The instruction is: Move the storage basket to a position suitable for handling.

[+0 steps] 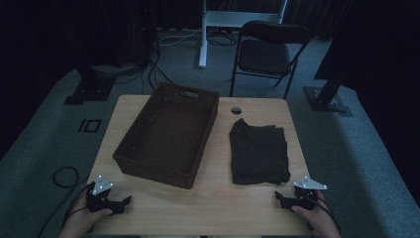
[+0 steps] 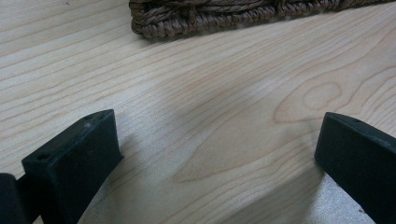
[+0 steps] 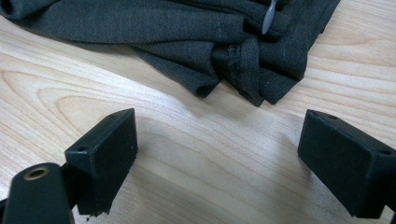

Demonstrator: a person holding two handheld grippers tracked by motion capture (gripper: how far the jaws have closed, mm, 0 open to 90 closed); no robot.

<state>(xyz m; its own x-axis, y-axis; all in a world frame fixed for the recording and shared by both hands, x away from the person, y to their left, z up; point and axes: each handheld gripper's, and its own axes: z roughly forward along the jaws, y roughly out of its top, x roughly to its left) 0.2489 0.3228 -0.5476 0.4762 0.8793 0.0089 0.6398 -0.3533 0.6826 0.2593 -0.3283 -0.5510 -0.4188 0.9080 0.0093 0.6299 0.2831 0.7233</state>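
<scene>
One folded dark grey garment (image 1: 259, 154) lies on the right half of the pale wooden table (image 1: 218, 203), just ahead of my right gripper (image 1: 286, 200), and in the right gripper view its rumpled near hem (image 3: 243, 70) sits a little beyond my spread jaws, not touching them. A small pale tag (image 3: 269, 18) pokes out of the folds near the top. My left gripper (image 1: 121, 204) rests at the near left corner, its jaws also wide apart over bare wood, with the near corner of the brown woven wicker basket (image 1: 171, 134) just ahead of it in the left gripper view.

Judging from this, the job is to move the cloth into the basket, and the grab has not begun. What could go wrong: if I pinch only the top layer at that loose hem, the stack may unfold and trail as I lift it. Coming in too low, a jaw could push the cloth along the wood instead of getting under it. The near wall of the basket stands high, so a drooping fold could catch on its rim.

Farther out, a round cable hole (image 1: 236, 110) sits at the far edge of the table, and a dark folding chair (image 1: 267, 52) stands beyond it, well clear. Nothing lies between cloth and basket.
</scene>
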